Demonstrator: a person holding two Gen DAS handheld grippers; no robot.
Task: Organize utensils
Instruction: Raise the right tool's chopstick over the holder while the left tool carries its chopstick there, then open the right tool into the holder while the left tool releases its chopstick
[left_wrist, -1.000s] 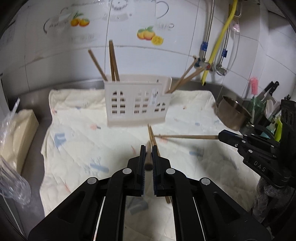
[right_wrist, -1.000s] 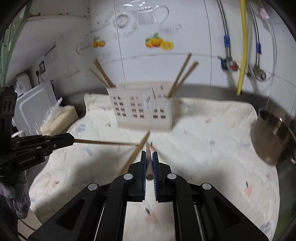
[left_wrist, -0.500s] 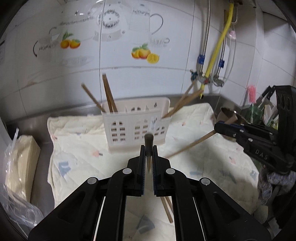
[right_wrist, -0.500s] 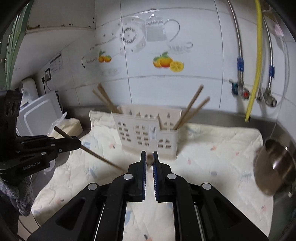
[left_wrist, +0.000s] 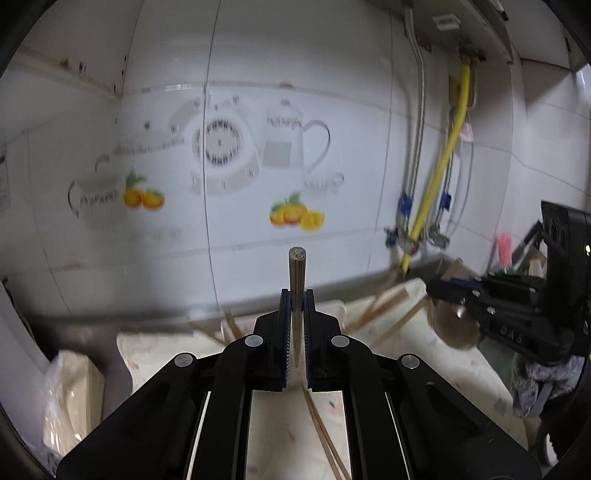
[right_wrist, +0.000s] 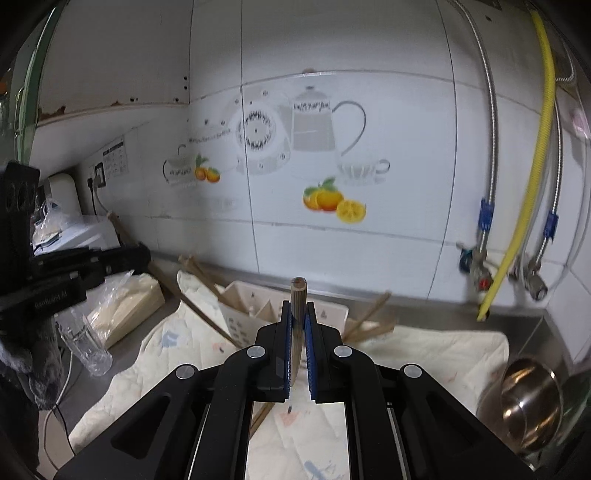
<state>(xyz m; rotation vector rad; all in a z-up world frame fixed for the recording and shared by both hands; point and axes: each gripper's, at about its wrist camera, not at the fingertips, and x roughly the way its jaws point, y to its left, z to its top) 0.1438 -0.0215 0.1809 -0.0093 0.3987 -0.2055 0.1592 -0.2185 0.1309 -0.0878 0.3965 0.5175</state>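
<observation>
A: Chopsticks first, left wrist view. One chopstick (left_wrist: 297, 291) stands clamped between the left gripper (left_wrist: 296, 334) fingers, blunt end up against the tiled wall (left_wrist: 229, 229). Two loose chopsticks (left_wrist: 323, 435) lie on the cloth (left_wrist: 424, 369) below the fingers.

B: Holder?

A: Mostly hidden behind the fingers. More sticks (left_wrist: 384, 306) lean out of it, blurred. The right gripper (left_wrist: 437, 286) sits at the right edge with a stick (left_wrist: 399, 326) slanting down from its tip.

B: Right wrist view?

A: Right gripper (right_wrist: 298, 343) clenched on its own chopstick (right_wrist: 297, 317), round end up. The white slotted holder (right_wrist: 243, 314) stands just beyond the fingers on the pale cloth (right_wrist: 424, 354); sticks lean from its left compartment (right_wrist: 205, 277) and its right side (right_wrist: 369, 315).

B: The other tool?

A: Left gripper (right_wrist: 146, 254) at the left edge, a stick (right_wrist: 192, 306) angling down from it toward the cloth. Steel pot (right_wrist: 532, 398) far right, clear glass (right_wrist: 86, 349) left of the cloth.
</observation>
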